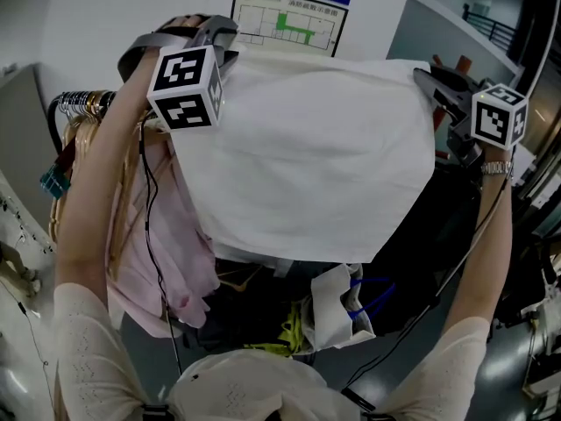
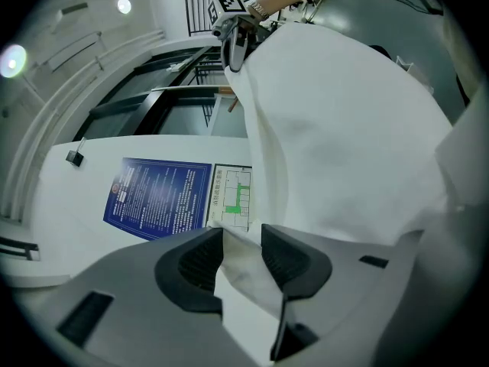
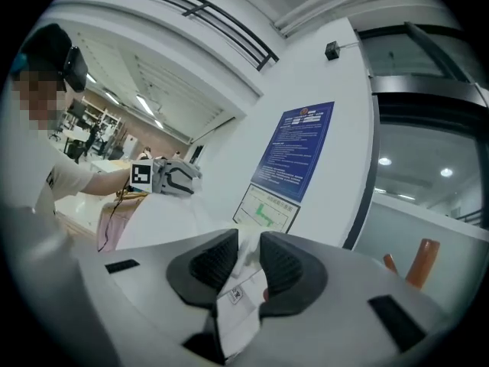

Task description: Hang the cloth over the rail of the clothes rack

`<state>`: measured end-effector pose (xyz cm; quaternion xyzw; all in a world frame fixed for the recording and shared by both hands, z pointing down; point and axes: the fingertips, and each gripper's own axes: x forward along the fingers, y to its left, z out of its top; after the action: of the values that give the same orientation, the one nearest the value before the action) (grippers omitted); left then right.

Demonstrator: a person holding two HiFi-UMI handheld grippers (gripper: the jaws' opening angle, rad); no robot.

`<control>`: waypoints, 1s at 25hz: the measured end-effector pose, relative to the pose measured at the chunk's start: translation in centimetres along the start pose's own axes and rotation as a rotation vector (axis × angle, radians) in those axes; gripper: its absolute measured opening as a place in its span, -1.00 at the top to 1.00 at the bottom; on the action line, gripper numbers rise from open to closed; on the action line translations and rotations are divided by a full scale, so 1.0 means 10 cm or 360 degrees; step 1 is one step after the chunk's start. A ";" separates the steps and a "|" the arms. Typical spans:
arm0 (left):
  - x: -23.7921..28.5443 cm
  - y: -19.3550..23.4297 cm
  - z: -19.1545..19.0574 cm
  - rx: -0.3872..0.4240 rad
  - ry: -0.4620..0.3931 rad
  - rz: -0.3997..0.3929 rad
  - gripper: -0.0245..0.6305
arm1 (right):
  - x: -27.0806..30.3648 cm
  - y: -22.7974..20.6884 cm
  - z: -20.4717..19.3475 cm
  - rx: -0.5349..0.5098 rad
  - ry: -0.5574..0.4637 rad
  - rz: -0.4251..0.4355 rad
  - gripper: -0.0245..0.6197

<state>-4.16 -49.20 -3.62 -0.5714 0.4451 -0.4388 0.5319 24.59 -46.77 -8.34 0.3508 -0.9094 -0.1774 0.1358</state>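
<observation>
The white cloth (image 1: pixel 307 156) hangs spread over the top of the clothes rack (image 1: pixel 79 103), beside a pink garment (image 1: pixel 166 253). The left hand-held gripper (image 2: pixel 241 254) and right hand-held gripper (image 3: pixel 248 262) both stand spread, each with a cloth corner lying loose between its jaws

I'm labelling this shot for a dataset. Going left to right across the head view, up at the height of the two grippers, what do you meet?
bunch of hangers → left gripper → white cloth → right gripper
</observation>
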 end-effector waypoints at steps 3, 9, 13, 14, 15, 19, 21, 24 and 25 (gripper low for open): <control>0.01 0.00 0.05 -0.0013 -0.0010 -0.0015 0.48 | -0.09 -0.06 -0.04 0.0078 -0.0031 0.0020 0.65; 0.11 -0.10 0.00 -0.0010 0.0099 -0.0126 0.47 | -0.47 -0.48 -0.09 0.0181 -0.0156 -0.0208 0.50; 0.08 -0.09 0.04 0.0022 0.0028 -0.0063 0.47 | -0.56 -0.40 -0.05 0.0104 -0.0210 -0.0234 0.50; 0.07 -0.08 0.05 0.0020 0.0022 -0.0048 0.47 | -0.47 -0.27 -0.02 0.0013 -0.0176 -0.0205 0.50; 0.06 -0.06 0.06 0.0022 0.0017 -0.0028 0.47 | -0.36 -0.13 0.03 -0.0086 -0.0138 -0.0184 0.50; 0.02 0.02 0.08 0.0032 0.0012 0.0039 0.47 | 0.13 0.56 0.43 -0.0407 -0.0140 -0.0049 0.50; 0.00 0.04 0.09 0.0028 0.0013 0.0062 0.47 | 0.43 0.93 0.60 -0.0491 -0.0184 0.0072 0.50; 0.00 0.03 0.12 0.0018 -0.0002 0.0063 0.47 | 0.91 1.37 0.75 -0.0512 -0.0222 0.0225 0.50; -0.01 0.02 0.13 0.0016 -0.0007 0.0060 0.47 | 1.06 1.45 0.80 -0.0494 -0.0237 0.0251 0.50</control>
<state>-2.92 -48.88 -3.89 -0.5611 0.4523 -0.4297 0.5440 5.48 -42.17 -8.19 0.2393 -0.9033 -0.3299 0.1342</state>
